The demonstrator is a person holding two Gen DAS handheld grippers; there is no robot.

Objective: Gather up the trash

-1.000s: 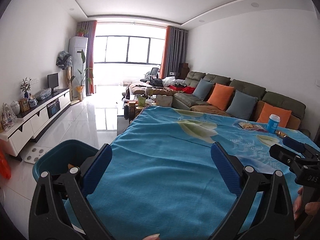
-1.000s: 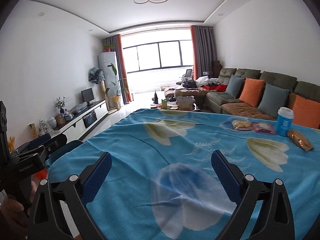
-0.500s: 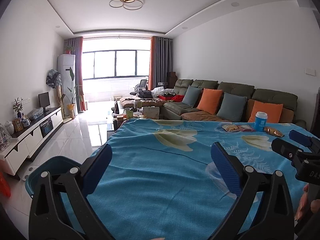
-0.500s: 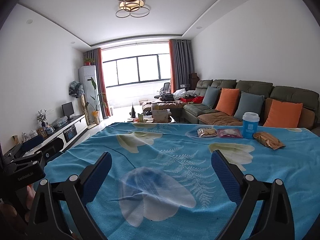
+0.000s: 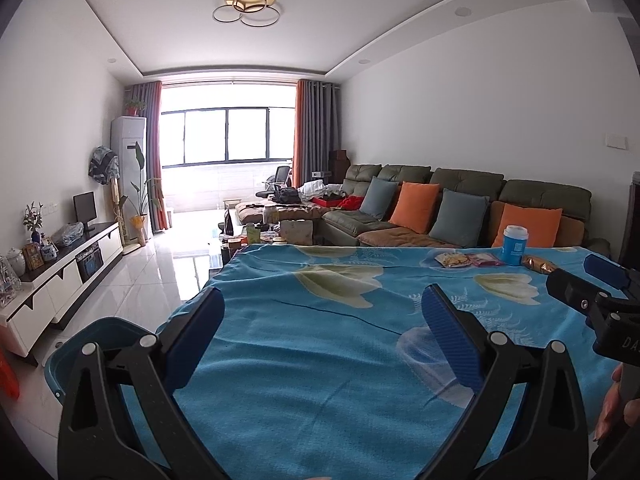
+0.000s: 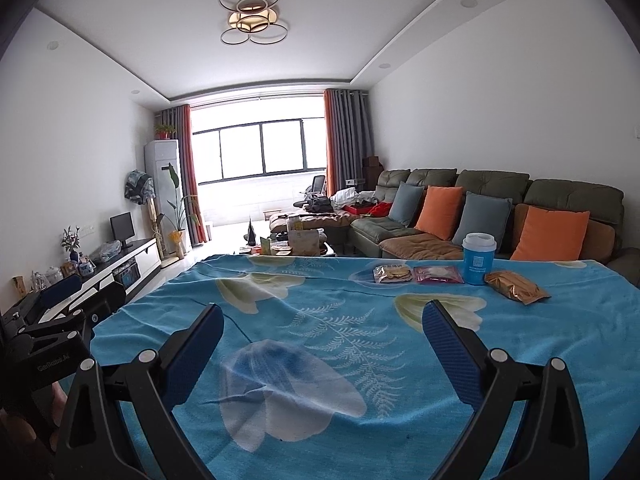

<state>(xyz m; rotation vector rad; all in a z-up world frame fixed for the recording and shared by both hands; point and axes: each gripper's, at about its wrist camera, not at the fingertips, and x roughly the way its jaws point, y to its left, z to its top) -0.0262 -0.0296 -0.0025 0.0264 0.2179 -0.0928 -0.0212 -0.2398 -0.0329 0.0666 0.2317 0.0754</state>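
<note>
A table under a blue flowered cloth point(image 6: 320, 320) carries the trash at its far right: a blue paper cup point(image 6: 479, 258) with a white lid, a gold snack packet point(image 6: 514, 292), a pink packet point(image 6: 437, 274) and a biscuit packet point(image 6: 392, 272). The same cup point(image 5: 515, 245) and packets point(image 5: 468, 259) show small in the left wrist view. My left gripper point(image 5: 322, 312) is open over the table's near left part, empty. My right gripper point(image 6: 322, 320) is open over the near middle, empty, well short of the trash. A teal bin point(image 5: 92, 344) stands on the floor left of the table.
A green sofa point(image 6: 496, 216) with orange and grey cushions runs behind the table. A low coffee table point(image 6: 296, 240) with clutter sits beyond the far edge. A white TV cabinet point(image 5: 60, 276) lines the left wall across shiny tiles. A hand point(image 5: 612, 400) holds the right gripper's body.
Both views have tilted up and swung, so the trash sits nearer the middle of the right wrist view. The left gripper has moved away from the teal bin toward the table. Both grippers stay open.
</note>
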